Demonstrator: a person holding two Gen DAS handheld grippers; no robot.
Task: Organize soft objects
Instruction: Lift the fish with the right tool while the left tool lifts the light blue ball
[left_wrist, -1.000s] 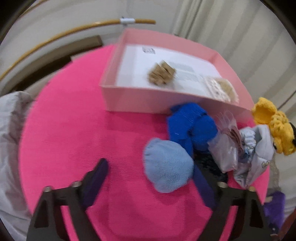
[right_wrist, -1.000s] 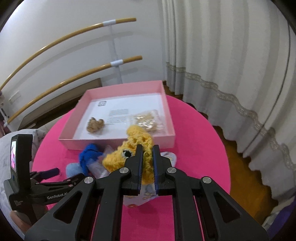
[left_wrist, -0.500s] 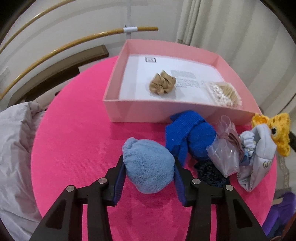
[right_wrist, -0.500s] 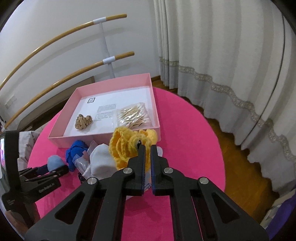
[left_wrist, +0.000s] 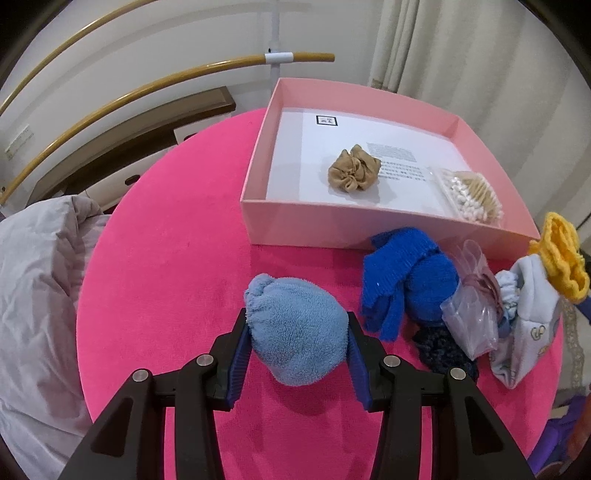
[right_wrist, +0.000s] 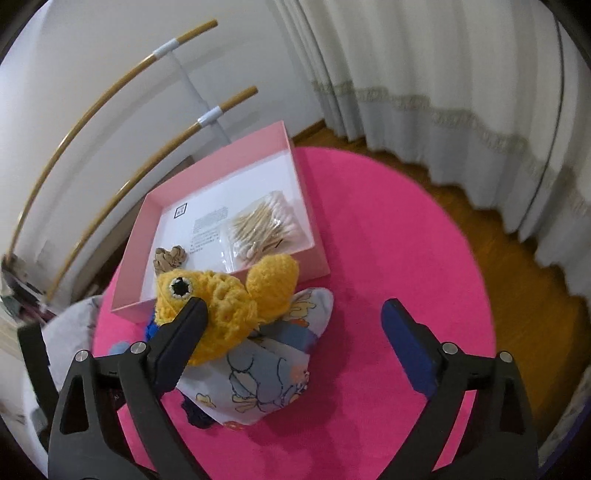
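Note:
My left gripper is shut on a light blue fleece ball on the round pink table. My right gripper has its jaws opening wide. A yellow crochet toy lies against its left finger on top of a patterned pale blue pouch, and the right pad is well apart from it. The pink box behind holds a tan scrunchie and a bag of cotton swabs. A blue knit piece and a clear bag lie in front of the box.
A dark navy item sits under the clear bag. Grey bedding borders the table's left edge. Wooden rails run along the wall behind. A white curtain and wooden floor lie to the right.
My left gripper closed on the light blue ball and holds it. My right gripper, shut on the yellow toy before, has sprung open and the toy now rests on the pouch.

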